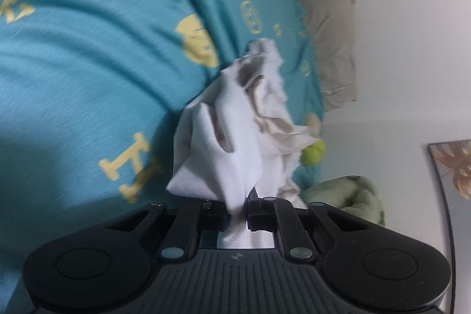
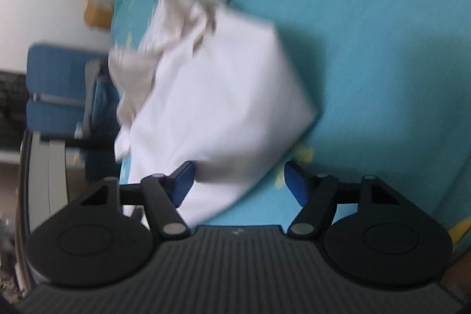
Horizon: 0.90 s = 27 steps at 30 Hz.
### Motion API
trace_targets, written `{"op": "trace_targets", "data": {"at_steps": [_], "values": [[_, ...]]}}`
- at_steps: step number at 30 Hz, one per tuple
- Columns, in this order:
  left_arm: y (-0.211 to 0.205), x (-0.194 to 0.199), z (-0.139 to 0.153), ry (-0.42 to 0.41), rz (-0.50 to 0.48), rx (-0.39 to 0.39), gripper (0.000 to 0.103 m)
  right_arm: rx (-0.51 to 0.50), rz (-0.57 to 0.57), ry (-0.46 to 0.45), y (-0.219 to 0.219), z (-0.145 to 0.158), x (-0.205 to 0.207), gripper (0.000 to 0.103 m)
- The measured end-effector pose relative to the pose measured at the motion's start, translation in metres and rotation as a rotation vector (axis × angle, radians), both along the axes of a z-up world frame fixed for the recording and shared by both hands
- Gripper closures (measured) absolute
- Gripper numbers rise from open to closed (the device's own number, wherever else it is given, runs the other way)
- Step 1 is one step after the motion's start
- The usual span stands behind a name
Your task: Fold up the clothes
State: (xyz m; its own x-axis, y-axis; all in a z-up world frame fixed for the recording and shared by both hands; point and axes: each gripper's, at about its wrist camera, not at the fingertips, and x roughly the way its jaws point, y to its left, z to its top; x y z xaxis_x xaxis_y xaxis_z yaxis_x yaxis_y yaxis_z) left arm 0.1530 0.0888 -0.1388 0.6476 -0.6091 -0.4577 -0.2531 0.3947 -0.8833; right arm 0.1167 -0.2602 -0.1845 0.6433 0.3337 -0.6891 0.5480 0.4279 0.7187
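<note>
My left gripper (image 1: 238, 211) has its jaws clamped on a bunched fold of the white garment (image 1: 223, 137); cloth runs through the jaws and back toward the body of the tool. My right gripper (image 2: 238, 181) has jaws wide apart, nothing between them but garment edge and sheet; the left blue pad (image 2: 184, 178) sits against the white garment (image 2: 217, 96), the right one is clear of it. Garment lies on the bed, on a teal sheet with yellow print (image 1: 88, 78), part flat, part crumpled in beige-white folds at the far end. Open sheet to the left of the garment in the left view, and to the right in the right view. Bed edge close on the other side: beige pillow (image 1: 329, 49), green blanket (image 1: 350, 196), white wall (image 1: 397, 19), yellow-green ball (image 1: 313, 155) at the edge. Right view shows blue chair-like furniture (image 2: 59, 90) past the bed edge. Both views motion-blurred; garment type hard to make out. No containers seen.
</note>
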Motion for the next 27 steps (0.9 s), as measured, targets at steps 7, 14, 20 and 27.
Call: {"op": "trace_targets", "data": {"at_steps": [7, 14, 20, 27], "values": [[-0.004, -0.001, 0.051, -0.132, -0.027, 0.043, 0.096, -0.047, 0.043, -0.077, -0.004, 0.03, 0.013, 0.096], [-0.014, -0.019, 0.141, -0.323, -0.071, 0.144, 0.099, -0.18, 0.11, -0.304, -0.013, 0.135, 0.001, 0.097], [-0.02, -0.069, 0.185, -0.382, -0.103, 0.217, 0.1, -0.184, 0.137, -0.362, -0.02, 0.168, -0.047, 0.097], [-0.008, -0.16, 0.205, -0.283, -0.131, 0.303, 0.099, -0.144, 0.153, -0.345, -0.019, 0.163, -0.12, 0.097]]}}
